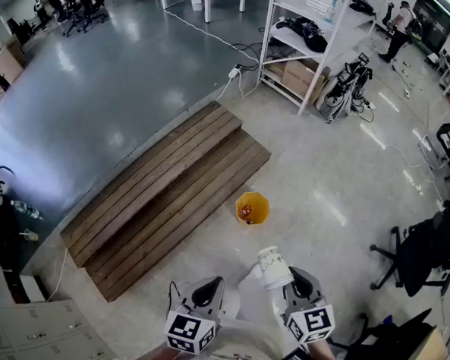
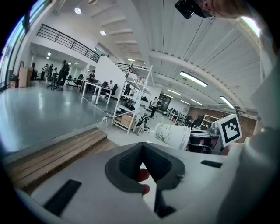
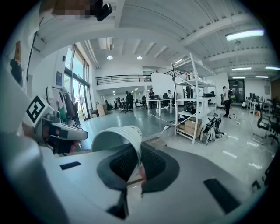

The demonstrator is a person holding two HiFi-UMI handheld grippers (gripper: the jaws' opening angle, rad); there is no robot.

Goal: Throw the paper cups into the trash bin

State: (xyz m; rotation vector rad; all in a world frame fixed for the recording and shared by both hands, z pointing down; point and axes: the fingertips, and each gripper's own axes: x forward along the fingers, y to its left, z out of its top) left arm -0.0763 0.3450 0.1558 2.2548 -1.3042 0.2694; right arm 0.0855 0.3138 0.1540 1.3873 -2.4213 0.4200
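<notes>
My right tongs pinch the wall of a white paper cup, held tilted in the air. My left tongs are closed together on nothing. The round yellow trash bin stands on the floor ahead, well apart from the cup; something reddish lies inside, possibly litter.

Head view, directions from right gripper, cup clamped in it.
- Floor toward bin, 11 o'clock: bare, passage free.
- Bin mouth faces up, open.
- Platform at 10 o'clock, long, edge near bin's 9 o'clock side.
- Left gripper at 9 o'clock, near.
- Chair at 3 o'clock, well apart.
- Rack at 12 o'clock, far behind bin.
- Cable on floor beside it.
</notes>
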